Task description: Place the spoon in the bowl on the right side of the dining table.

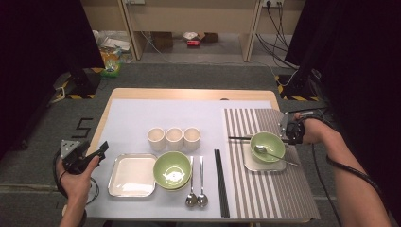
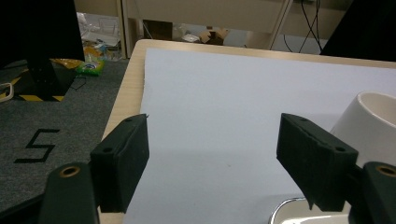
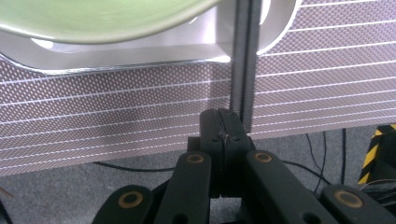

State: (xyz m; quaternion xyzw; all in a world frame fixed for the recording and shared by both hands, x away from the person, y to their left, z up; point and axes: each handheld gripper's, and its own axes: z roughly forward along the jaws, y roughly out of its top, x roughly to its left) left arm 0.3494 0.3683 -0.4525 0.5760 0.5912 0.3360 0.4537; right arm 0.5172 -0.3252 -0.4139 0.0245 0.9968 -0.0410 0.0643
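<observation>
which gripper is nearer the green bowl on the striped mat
Right. The right gripper sits just beside the green bowl on the striped mat, at its far right edge. The left gripper hangs off the table's left side.

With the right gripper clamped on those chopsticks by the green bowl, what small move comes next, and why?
Probably lower the chopsticks onto the striped mat and open. The right gripper is shut on them beside the small tray with its green bowl, so the setting seems nearly laid.
</observation>
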